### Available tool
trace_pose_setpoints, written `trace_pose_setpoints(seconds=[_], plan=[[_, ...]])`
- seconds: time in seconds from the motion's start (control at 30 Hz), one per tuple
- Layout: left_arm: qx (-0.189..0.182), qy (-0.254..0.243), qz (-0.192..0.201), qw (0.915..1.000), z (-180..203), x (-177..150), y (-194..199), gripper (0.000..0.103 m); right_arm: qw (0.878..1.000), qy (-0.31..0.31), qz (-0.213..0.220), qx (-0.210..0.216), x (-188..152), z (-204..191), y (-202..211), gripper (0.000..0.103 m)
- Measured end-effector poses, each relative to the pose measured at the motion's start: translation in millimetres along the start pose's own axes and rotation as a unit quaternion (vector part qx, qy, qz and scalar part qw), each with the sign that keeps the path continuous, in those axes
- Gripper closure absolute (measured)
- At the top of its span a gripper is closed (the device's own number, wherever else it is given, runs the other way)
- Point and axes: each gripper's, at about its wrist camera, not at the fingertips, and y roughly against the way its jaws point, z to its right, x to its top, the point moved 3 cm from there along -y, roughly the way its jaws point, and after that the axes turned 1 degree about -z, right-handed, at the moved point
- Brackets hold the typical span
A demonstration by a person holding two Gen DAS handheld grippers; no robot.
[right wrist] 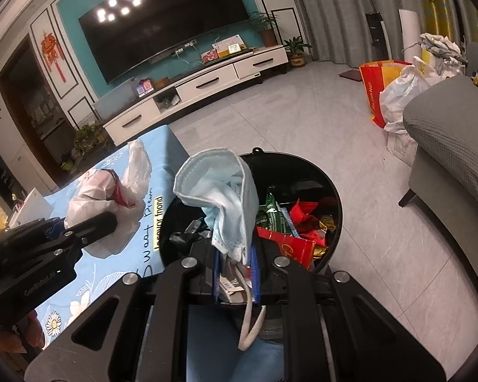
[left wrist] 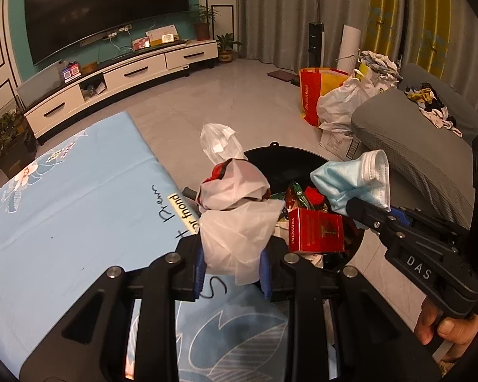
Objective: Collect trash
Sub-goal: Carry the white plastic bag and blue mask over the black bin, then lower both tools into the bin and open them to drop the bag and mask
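Observation:
My left gripper (left wrist: 232, 267) is shut on a white plastic bag (left wrist: 235, 219) with red packaging inside, held above the table edge beside the bin; the bag also shows in the right wrist view (right wrist: 108, 194). My right gripper (right wrist: 235, 273) is shut on a crumpled light-blue face mask (right wrist: 220, 197), held over the near rim of the black round trash bin (right wrist: 331, 187); the mask also shows in the left wrist view (left wrist: 353, 181). The bin (left wrist: 280, 156) holds a red carton (left wrist: 315, 232), green and red wrappers (right wrist: 280, 216).
A table with a light-blue flowered cloth (left wrist: 63, 210) lies left of the bin. A grey sofa (right wrist: 455, 146) stands to the right. Full bags (left wrist: 331, 98) sit on the tiled floor behind. A TV cabinet (left wrist: 121, 79) runs along the far wall.

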Motion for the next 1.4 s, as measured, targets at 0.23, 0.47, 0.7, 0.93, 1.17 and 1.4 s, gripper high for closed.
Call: trace_pose_setpoints(seconds=[0.23, 0.47, 0.7, 0.93, 1.17, 1.4], plan=[[-0.009, -0.005, -0.009, 0.9999, 6, 7, -20, 0.075, 1.0, -0.008, -0.009, -0.001, 2, 9, -15, 0.087], [-0.014, -0.015, -0.021, 0.9996, 11, 9, -40, 0.075, 1.0, -0.011, -0.02, 0.001, 4, 13, -30, 0.087], [-0.018, -0.02, -0.033, 0.9991, 15, 8, -58, 0.075, 0.999, -0.011, -0.035, 0.006, 4, 12, -44, 0.087], [-0.023, -0.018, -0.046, 0.9985, 15, 7, -74, 0.074, 0.998, -0.018, -0.055, 0.006, 2, 15, -60, 0.087], [-0.023, -0.019, -0.054, 0.9981, 18, 7, -83, 0.074, 0.998, -0.018, -0.063, 0.006, 3, 16, -69, 0.087], [-0.022, -0.019, -0.058, 0.9979, 19, 6, -89, 0.074, 0.998, -0.017, -0.068, 0.004, 4, 14, -75, 0.087]])
